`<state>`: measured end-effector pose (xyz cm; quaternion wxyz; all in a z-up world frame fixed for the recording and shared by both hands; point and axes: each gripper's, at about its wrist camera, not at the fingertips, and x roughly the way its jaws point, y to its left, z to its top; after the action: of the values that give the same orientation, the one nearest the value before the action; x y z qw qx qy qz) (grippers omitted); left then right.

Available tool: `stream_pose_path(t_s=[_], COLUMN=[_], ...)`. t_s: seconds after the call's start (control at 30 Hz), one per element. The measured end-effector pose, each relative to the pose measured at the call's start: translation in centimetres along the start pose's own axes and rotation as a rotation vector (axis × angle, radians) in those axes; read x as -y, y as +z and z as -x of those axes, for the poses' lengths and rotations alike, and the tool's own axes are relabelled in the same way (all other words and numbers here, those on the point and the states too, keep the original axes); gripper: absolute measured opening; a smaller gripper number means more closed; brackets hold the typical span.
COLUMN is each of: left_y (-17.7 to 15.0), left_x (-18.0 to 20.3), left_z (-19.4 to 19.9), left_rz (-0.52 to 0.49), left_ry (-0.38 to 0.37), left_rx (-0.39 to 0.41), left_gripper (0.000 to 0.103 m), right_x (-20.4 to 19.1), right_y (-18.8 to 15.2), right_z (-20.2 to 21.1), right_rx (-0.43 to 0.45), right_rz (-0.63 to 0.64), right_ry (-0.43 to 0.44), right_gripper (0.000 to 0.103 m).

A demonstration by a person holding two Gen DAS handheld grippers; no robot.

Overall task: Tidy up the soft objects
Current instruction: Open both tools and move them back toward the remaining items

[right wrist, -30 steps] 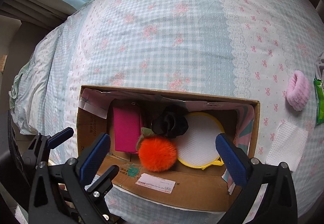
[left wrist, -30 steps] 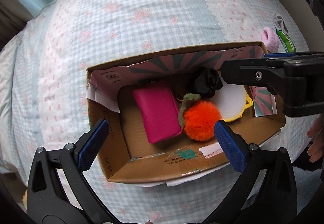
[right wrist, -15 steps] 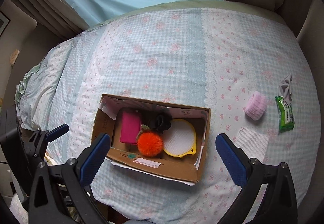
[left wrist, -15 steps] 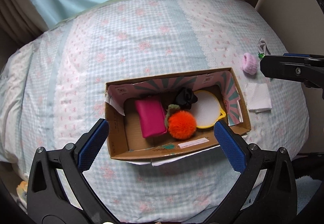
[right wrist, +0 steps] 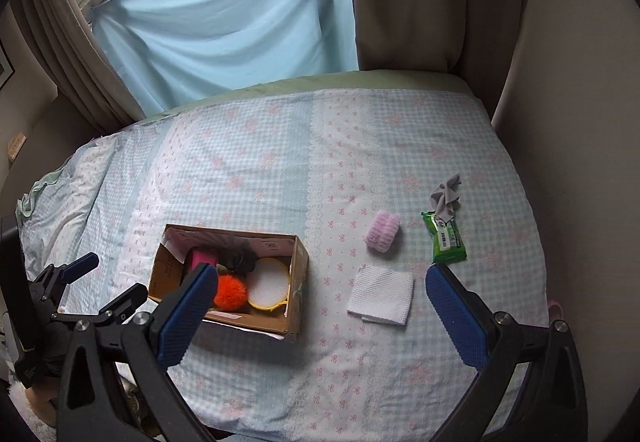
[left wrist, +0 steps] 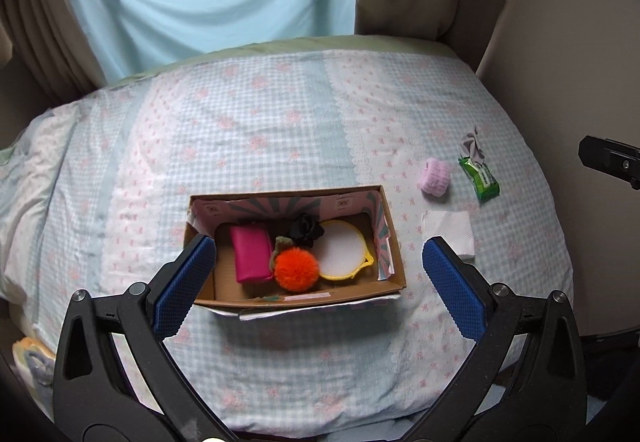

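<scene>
Cardboard box (left wrist: 390, 242) lies on the checked bedspread (left wrist: 280, 130) between the spread, empty jaws of the left gripper (left wrist: 320, 282); inside it are a magenta pouch (left wrist: 251, 254), an orange pompom (left wrist: 297, 268), a black scrunchie (left wrist: 306, 229) and a round yellow-rimmed pad (left wrist: 342, 252). The right gripper (right wrist: 318, 316) is also released, holding nothing. Between its jaws lies a white folded cloth (right wrist: 382, 294); beyond them, a pink scrunchie (right wrist: 383, 232), a green packet (right wrist: 445, 238) and a grey cloth (right wrist: 446, 196).
</scene>
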<state>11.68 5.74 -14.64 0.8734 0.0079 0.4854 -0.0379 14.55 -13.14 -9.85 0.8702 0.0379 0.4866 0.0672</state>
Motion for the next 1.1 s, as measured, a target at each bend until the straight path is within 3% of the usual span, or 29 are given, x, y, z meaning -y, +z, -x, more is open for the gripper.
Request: stream_pose_path(t_s=[0.23,0.47,0.77,1.1], left_y=[1.0,2.6,5.2,6.2], left_x=[5.8,11.5,17.5,22.3], left_z=[-0.8,-4.8,-13.0,-26.1], left_rz=[-0.010,-0.013,-0.018,-0.021], left_ry=[-0.028,-0.054,-0.059,-0.004], left_rx=[-0.015,-0.063,-0.124,-0.153], left_gripper=[0.103,0.103,0.103,0.103], right_x=[6.3,12.3,18.1,22.8], right_y=[1.3,3.7,7.4,9.3], right_z=[1.0,-1.9,-9.5,-21.2], right_rx=[0.032,0.021,-0.038,-0.108], right_rz=[-0.025,-0.019,0.018,0.079], right_ry=[-0.030,-0.037,-0.027,0.017], right_gripper=[0.103,0.103,0.103,0.103])
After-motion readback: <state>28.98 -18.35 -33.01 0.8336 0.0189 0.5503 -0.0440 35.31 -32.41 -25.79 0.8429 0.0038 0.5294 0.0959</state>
